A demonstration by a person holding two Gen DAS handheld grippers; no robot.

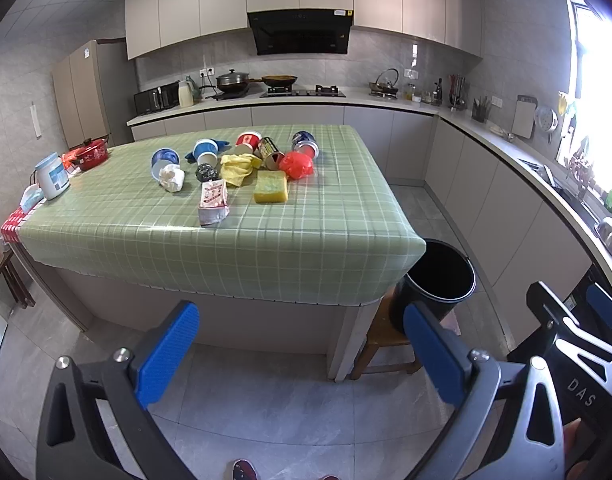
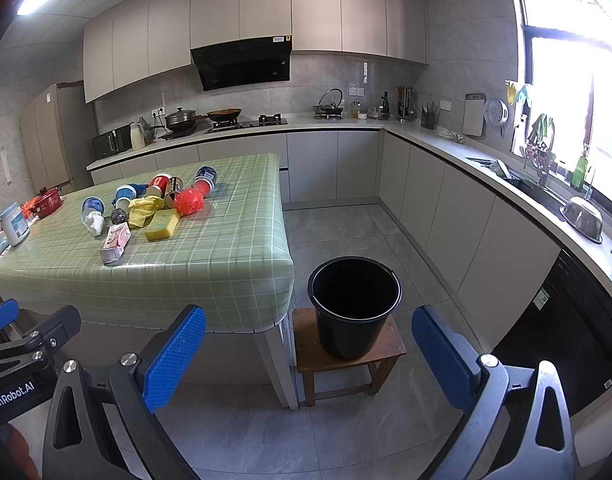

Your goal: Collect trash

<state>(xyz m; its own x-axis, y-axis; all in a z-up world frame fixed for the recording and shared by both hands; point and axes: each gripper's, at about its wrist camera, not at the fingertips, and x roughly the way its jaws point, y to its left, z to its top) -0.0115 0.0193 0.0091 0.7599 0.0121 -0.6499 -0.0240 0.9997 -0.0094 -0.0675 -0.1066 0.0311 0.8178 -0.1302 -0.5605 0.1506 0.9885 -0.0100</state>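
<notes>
Both tools wide open, nothing between the blue pads. Left tool hangs over the grey floor tiles in front of the desk; right tool just beside it, lined up with the bucket. Each tool shows at the edge of the other's view.

Trash sits clustered on the far half of the desk, on the green checked cloth:
- yellow sponge, flat, nearest the right edge of the pile
- red plastic bag, crumpled, just behind the sponge
- snack packet, flat, nearest the front edge
- white crumpled paper touching a tipped blue cup
- dark foil ball beside a yellow cloth
- more tipped cups and cans behind: blue, red, patterned can, two blue ones stacked at the back

Black bucket stands upright on a low wooden stool, just off the desk's right front corner, nothing visible inside it.

Left end of desk: white jar, red pot. Apart from the pile.
</notes>
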